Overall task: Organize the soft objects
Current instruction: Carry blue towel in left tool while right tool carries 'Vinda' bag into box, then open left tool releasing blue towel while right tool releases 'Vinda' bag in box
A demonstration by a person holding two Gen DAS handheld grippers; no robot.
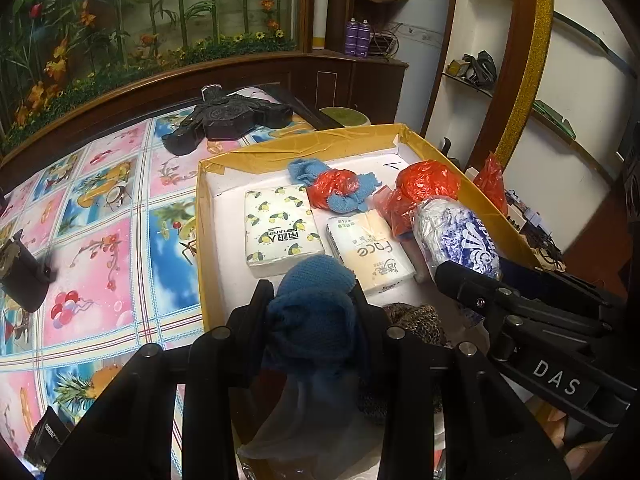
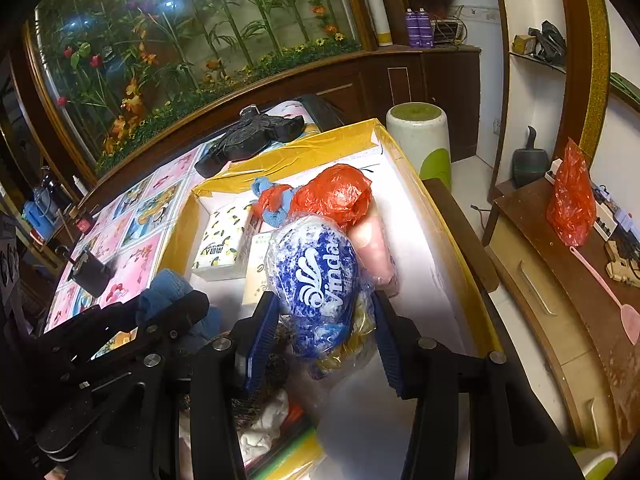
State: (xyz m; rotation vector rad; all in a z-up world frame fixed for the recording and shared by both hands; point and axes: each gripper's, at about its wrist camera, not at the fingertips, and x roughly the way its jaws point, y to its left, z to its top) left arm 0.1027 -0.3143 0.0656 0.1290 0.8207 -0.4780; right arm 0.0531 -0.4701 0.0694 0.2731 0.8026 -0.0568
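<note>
Soft objects are being gathered in a yellow-rimmed box (image 1: 304, 142) that fills the centre of both views, beside a patterned cloth (image 1: 104, 216) at left. Going left to right in the left wrist view: a lemon-print tissue pack (image 1: 280, 226) and a cream tissue pack (image 1: 370, 254) are lying flat on the white floor, a blue towel tangled with a red bag (image 1: 338, 190) is resting above them, and a larger red bag (image 1: 426, 184) is sitting at upper right. The left gripper (image 1: 314, 312) is clamping a dark blue knit bundle (image 1: 316, 304) at lower centre; the right gripper (image 2: 326, 332) is squeezing a blue-and-white Vinda tissue bag (image 2: 314, 276) just below the red bag. Both items appear to be in the placing step, hanging over the box's near end. The next move probably calls for lowering each onto bare floor, then releasing without disturbing the packs.
</note>
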